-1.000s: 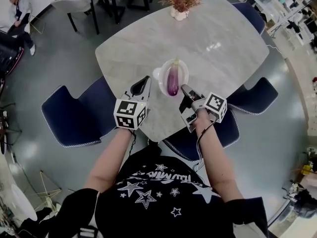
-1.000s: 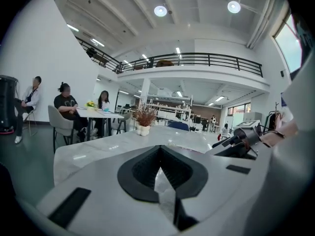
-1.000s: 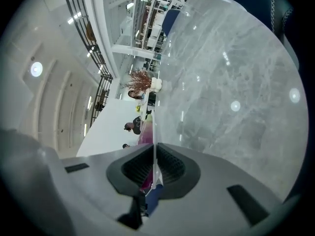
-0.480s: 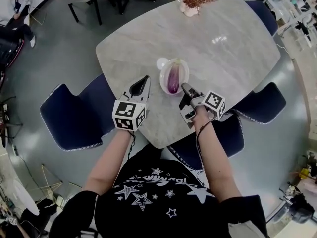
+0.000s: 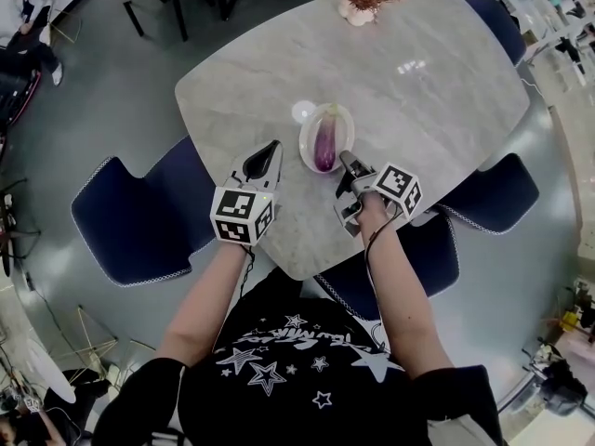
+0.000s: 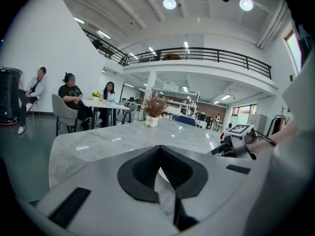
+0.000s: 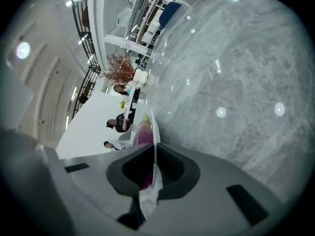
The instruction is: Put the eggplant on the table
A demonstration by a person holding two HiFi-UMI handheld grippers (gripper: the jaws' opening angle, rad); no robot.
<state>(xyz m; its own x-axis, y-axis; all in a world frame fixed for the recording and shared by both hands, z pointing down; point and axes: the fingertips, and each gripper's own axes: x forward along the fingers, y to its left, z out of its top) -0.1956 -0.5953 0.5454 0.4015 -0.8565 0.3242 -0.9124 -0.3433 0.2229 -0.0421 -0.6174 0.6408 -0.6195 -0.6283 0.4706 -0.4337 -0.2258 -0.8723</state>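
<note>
A purple eggplant (image 5: 324,145) lies lengthwise in a white plate (image 5: 345,122) on the grey marble table (image 5: 418,110). My right gripper (image 5: 345,162) is shut and empty, its tips just short of the plate's near rim. In the right gripper view the eggplant (image 7: 142,131) and the plate's rim (image 7: 154,124) show right beyond the closed right gripper (image 7: 155,149). To the left of the plate, my left gripper (image 5: 271,150) hovers over bare table, shut, holding nothing. The left gripper view shows the left gripper (image 6: 158,154) shut and the other gripper's marker cube (image 6: 241,130) off to the right.
A small white dish (image 5: 303,111) sits beside the plate. A white vase of dried plants (image 5: 361,6) stands at the table's far edge. Blue chairs (image 5: 130,212) (image 5: 493,193) flank the table. Several people sit at another table (image 6: 93,101) in the background.
Both grippers have come lower and a little forward. The right one now sits closer to the plate's near rim. The eggplant and plate have not moved.
</note>
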